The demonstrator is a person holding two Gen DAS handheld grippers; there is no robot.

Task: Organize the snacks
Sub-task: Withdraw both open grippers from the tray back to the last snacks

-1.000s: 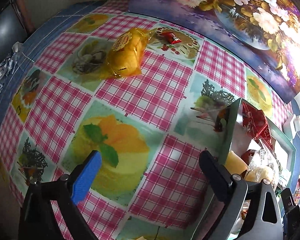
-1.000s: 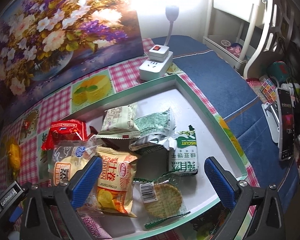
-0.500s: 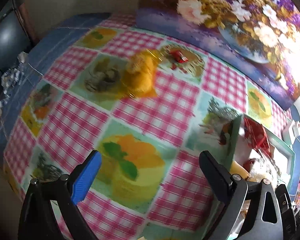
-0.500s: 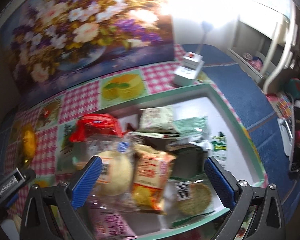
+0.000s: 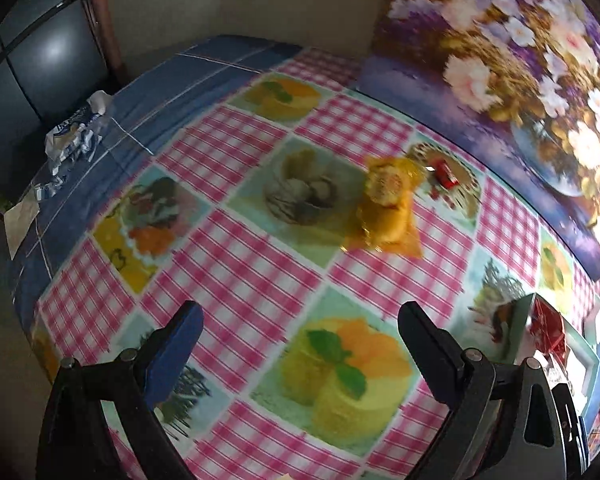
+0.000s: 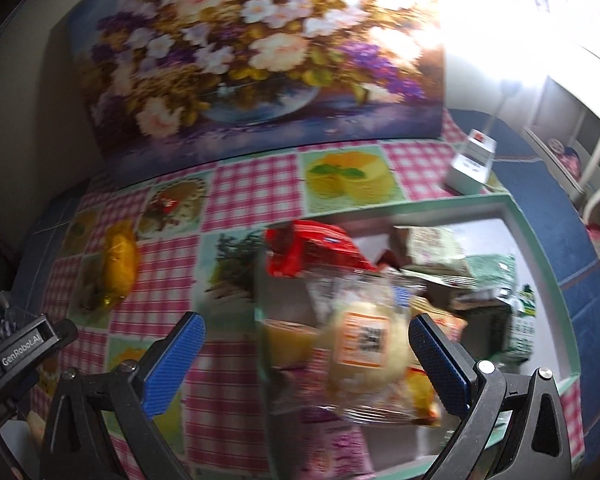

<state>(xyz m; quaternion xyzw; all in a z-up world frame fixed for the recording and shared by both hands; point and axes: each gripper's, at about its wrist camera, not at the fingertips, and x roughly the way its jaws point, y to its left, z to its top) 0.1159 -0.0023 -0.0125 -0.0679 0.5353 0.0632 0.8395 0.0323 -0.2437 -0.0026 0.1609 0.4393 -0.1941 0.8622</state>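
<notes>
While both cameras blur, these notes hold:
Left tongs: spread wide with nothing between them, above the worktop; matte black frame, ribbed blue pads.
Right tongs: released as well, jaws far apart, hanging over the near left corner of the tray; blue pads with a fine grid texture.
Worktop: glossy cloth in pink-and-white check, broken by square printed panels of cakes and desserts; a plain blue cloth covers the left end.
Yellow packet: crinkly clear-orange film around a plump yellow filling, flat sealed edges, lying on the worktop well apart from the tray.
Red candy: small shiny wrapper, just beyond the yellow packet, near the painting.
Tray: rectangular, pale green rim, white floor, at the right of the worktop; heaped with snack packets.
Tray contents: a round pale bun in clear film with an orange-bordered label, on top of the pile; a red foil bag; green-and-white biscuit packs, lettering unreadable.
Painting: upright panel of flowers in a bowl, standing along the back edge.
Power strip: white plastic block with a red switch, behind the tray.
</notes>
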